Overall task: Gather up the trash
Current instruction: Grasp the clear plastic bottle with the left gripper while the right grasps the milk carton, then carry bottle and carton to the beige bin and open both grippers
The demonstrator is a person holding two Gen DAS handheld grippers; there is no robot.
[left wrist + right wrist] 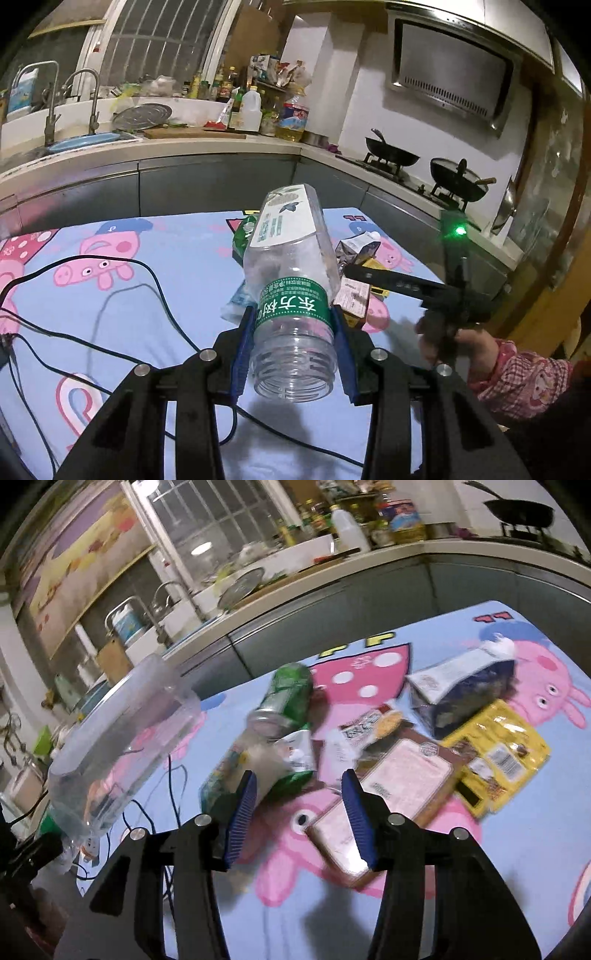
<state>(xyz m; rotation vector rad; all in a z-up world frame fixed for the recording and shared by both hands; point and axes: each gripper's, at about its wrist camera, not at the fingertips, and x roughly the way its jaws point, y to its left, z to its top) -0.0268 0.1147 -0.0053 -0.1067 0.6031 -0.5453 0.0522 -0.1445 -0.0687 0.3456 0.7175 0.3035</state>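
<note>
The left gripper [293, 325] holds the empty plastic bottle [291, 280] up over the table [155, 258]. The right gripper [297, 812] is wide open, and the green can [286, 698] lies just ahead, pointing away.

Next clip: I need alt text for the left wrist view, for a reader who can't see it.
The left tool grips an empty clear plastic bottle by its green label, lifted above a blue cartoon-pig tablecloth. Behind it lie a few pieces of trash; at right, a hand holds the other tool, and a kitchen counter fills the background.
</note>
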